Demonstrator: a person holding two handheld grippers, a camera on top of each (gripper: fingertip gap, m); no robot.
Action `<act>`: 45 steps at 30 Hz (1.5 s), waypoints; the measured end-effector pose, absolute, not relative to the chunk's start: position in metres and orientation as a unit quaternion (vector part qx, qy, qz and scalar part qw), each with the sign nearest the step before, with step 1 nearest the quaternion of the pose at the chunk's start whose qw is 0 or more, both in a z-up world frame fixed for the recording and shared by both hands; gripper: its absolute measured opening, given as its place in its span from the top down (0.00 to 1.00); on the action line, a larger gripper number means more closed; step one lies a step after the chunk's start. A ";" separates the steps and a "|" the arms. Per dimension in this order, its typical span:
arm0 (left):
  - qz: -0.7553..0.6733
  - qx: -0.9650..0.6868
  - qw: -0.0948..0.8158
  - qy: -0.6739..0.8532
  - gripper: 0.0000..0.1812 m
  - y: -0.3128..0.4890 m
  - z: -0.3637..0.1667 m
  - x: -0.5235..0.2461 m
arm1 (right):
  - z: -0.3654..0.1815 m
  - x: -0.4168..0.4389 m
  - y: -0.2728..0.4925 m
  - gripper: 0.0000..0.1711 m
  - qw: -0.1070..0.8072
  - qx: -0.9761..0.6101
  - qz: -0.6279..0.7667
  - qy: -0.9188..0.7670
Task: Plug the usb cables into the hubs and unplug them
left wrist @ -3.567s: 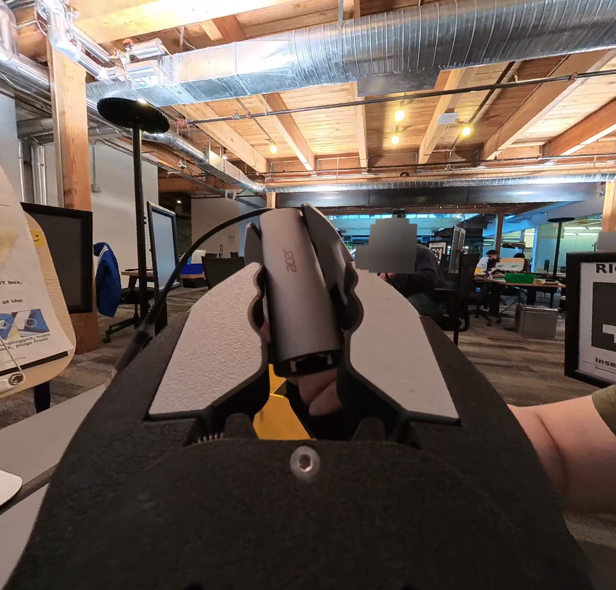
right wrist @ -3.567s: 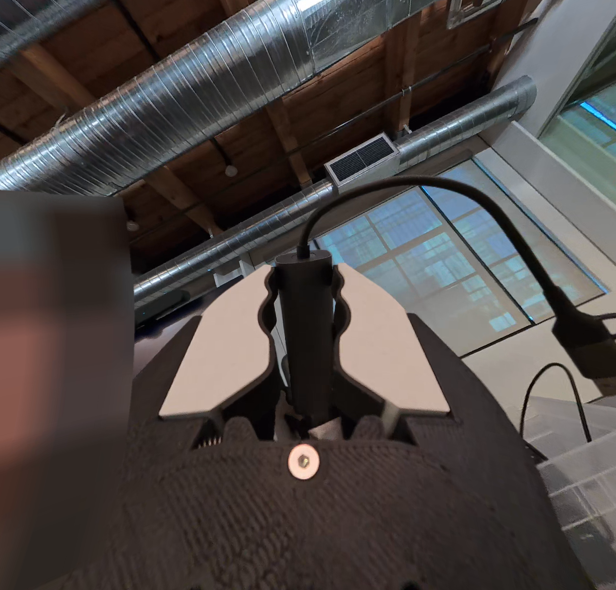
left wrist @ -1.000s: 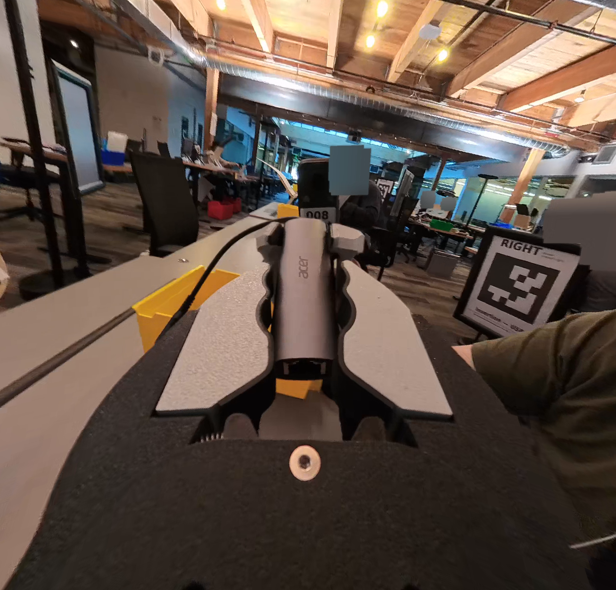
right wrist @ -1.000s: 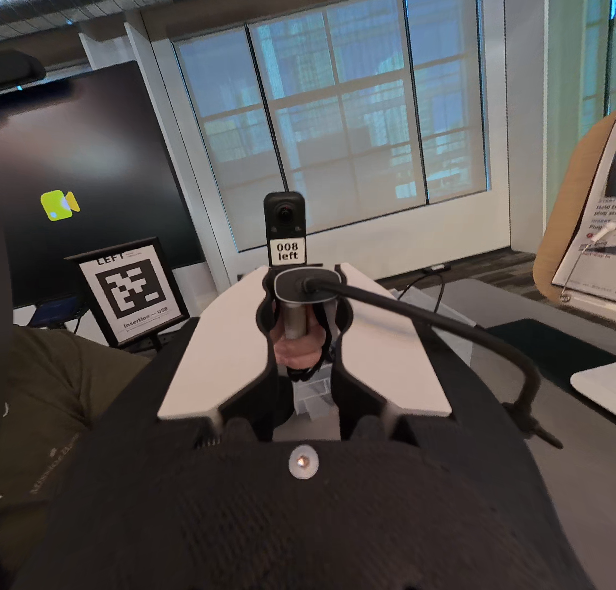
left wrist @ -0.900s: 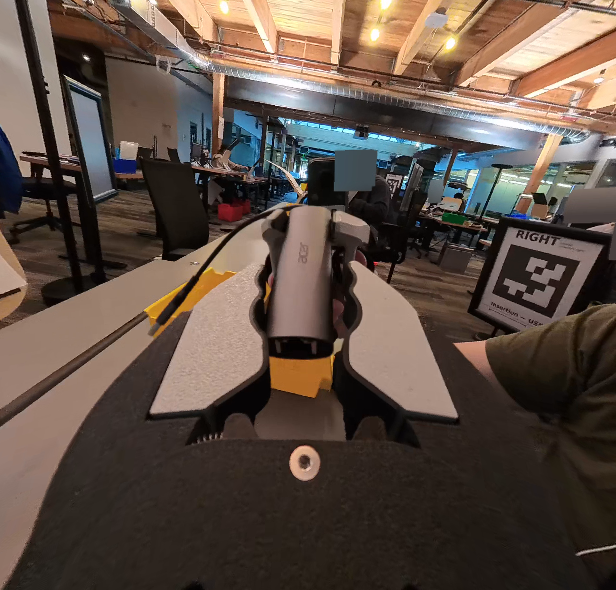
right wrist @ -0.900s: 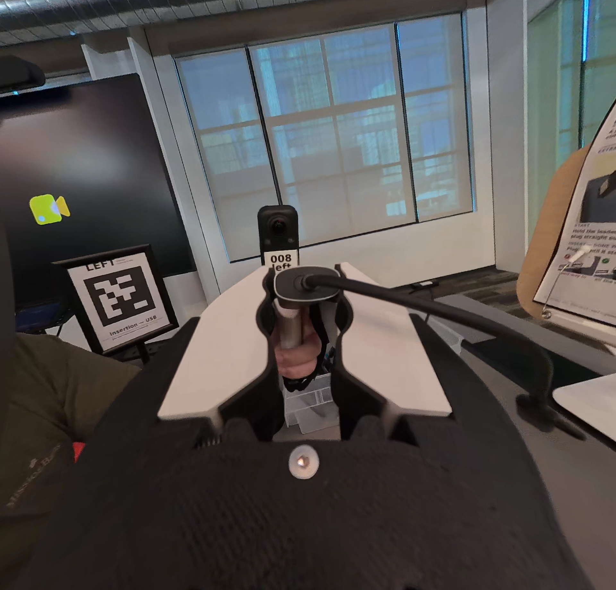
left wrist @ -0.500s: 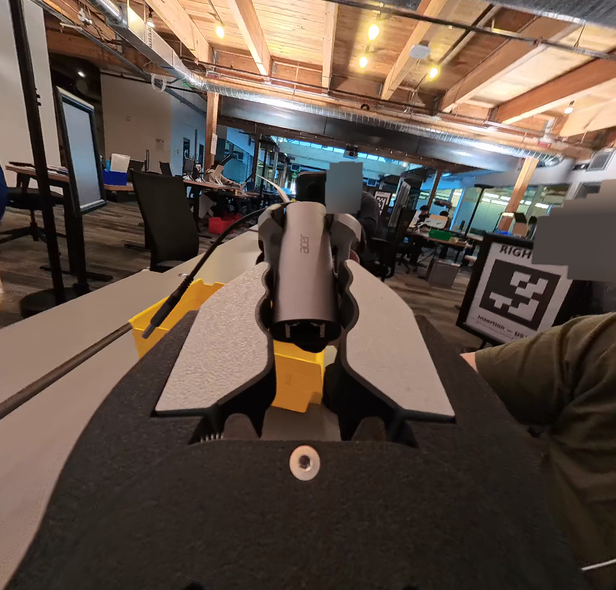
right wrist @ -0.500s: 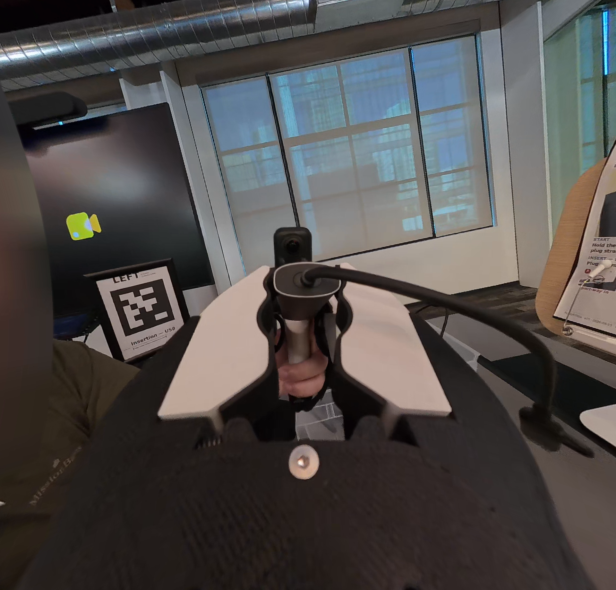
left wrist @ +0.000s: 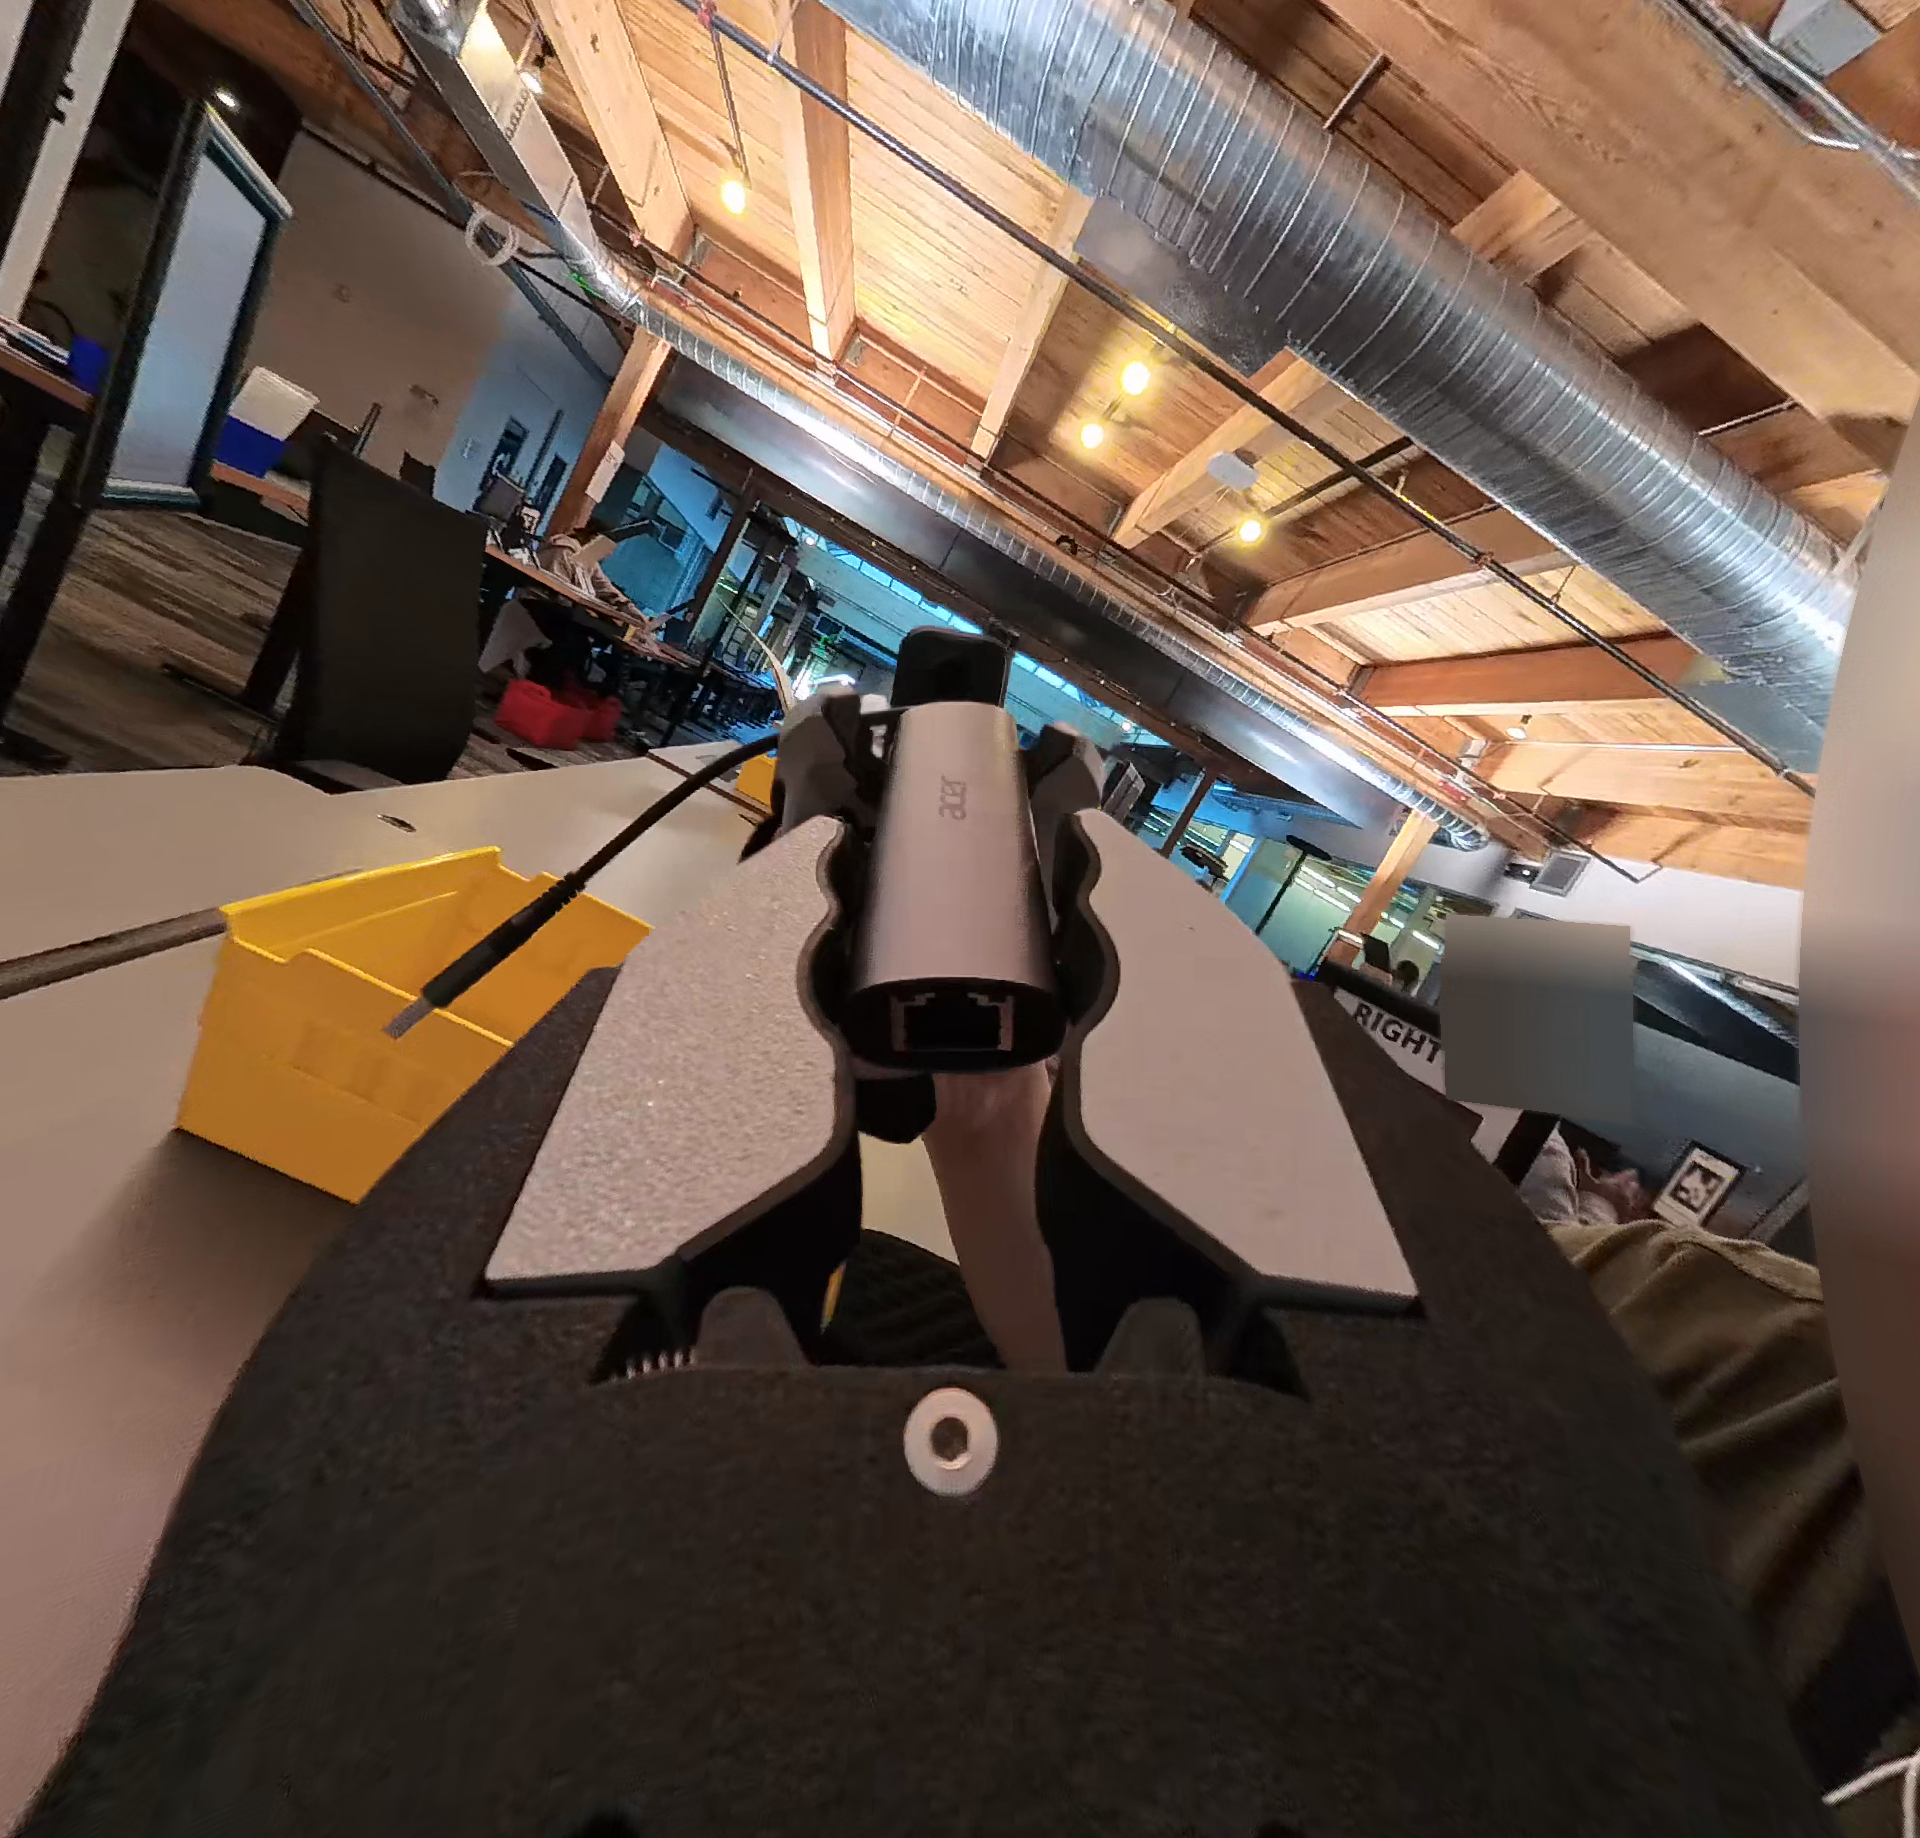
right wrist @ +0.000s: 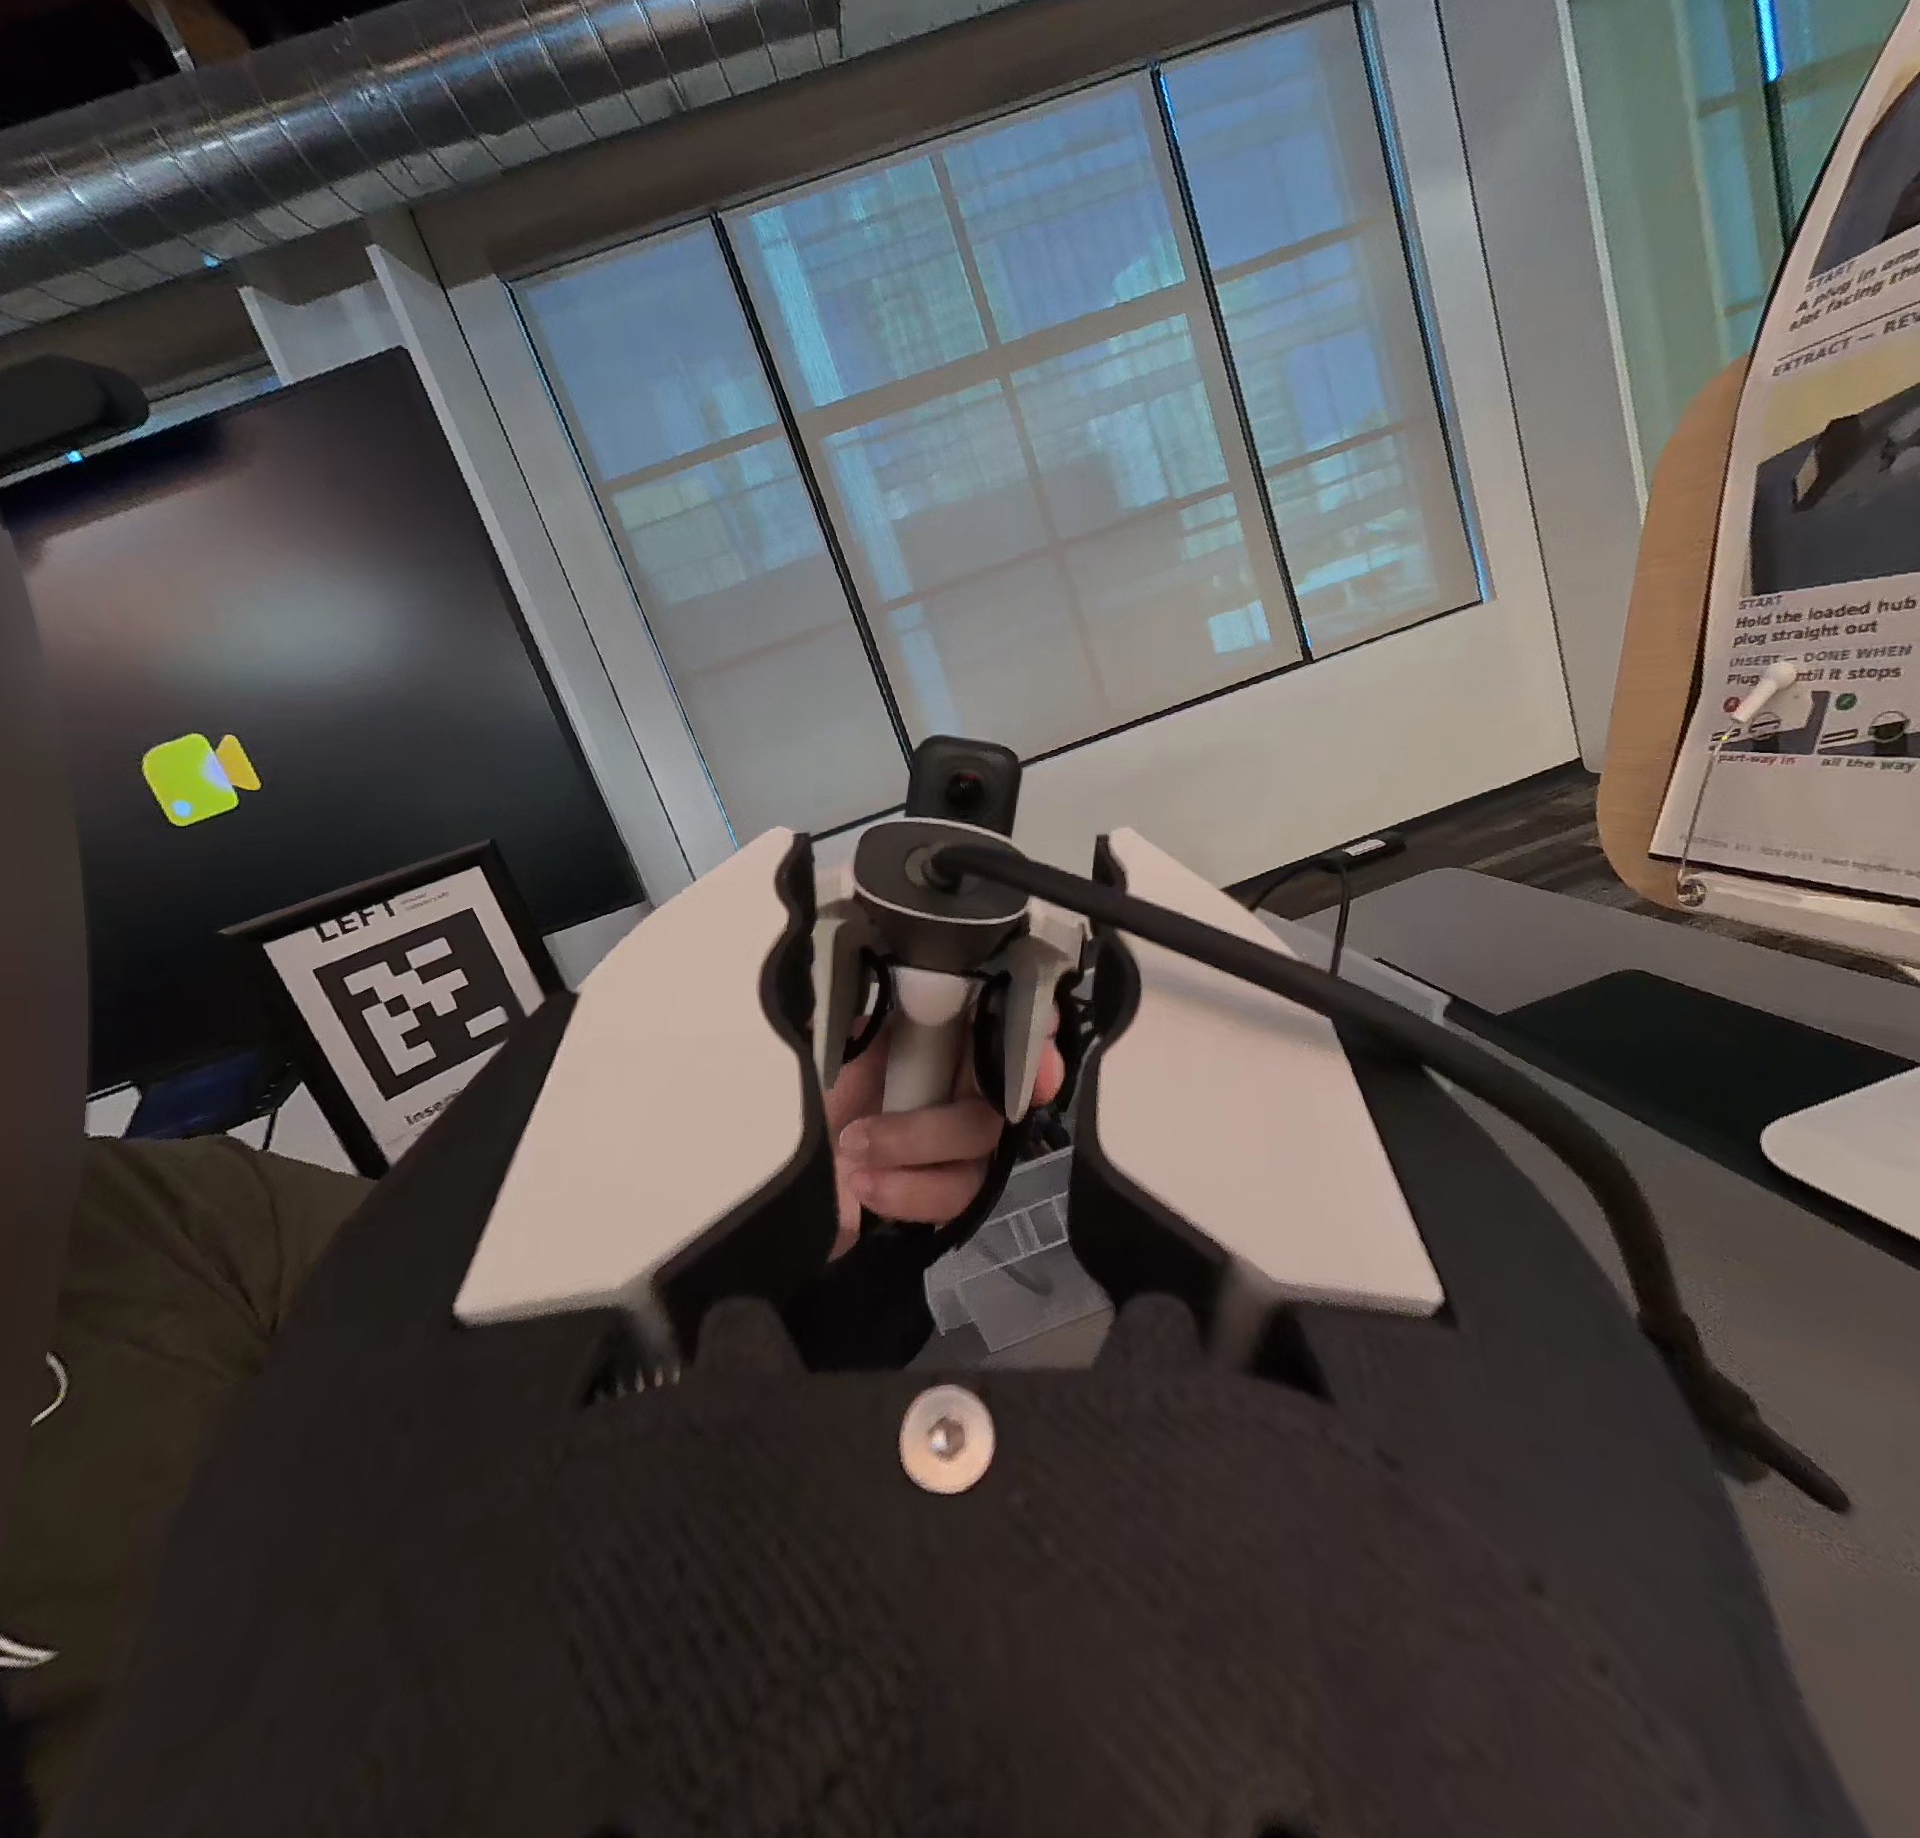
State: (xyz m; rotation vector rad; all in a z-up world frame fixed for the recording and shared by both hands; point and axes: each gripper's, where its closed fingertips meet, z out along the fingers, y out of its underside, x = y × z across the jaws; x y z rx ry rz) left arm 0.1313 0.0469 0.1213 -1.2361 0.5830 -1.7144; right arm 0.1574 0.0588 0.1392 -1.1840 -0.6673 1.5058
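Above the worktop [left wrist: 94,1144], left claw [left wrist: 951,915] clenched the silver hub [left wrist: 951,905]; right claw [right wrist: 951,947] looked released; cable plug [left wrist: 431,999] dangled free, nothing plugged.

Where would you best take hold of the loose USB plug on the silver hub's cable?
Pinch the USB plug by its black moulded body, just behind the bare metal tip, coming in from the side, square to its length. It hangs slanted, tip lowest, so the tip would stay clear.
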 end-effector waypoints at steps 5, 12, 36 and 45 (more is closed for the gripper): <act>-0.687 -0.527 0.445 0.230 0.80 0.050 0.123 0.125 | 0.128 0.151 0.058 0.81 0.497 -0.527 0.621 -0.299; -0.648 -0.543 0.455 0.279 0.80 0.042 0.117 0.136 | 0.123 0.142 0.051 0.72 0.453 -0.534 0.646 -0.303; -0.582 -0.460 0.587 0.324 0.71 0.017 0.120 0.160 | 0.151 0.153 0.027 0.79 0.538 -0.444 0.622 -0.354; -0.559 -0.469 0.589 0.347 0.80 0.015 0.110 0.167 | 0.148 0.151 0.020 0.79 0.516 -0.463 0.609 -0.385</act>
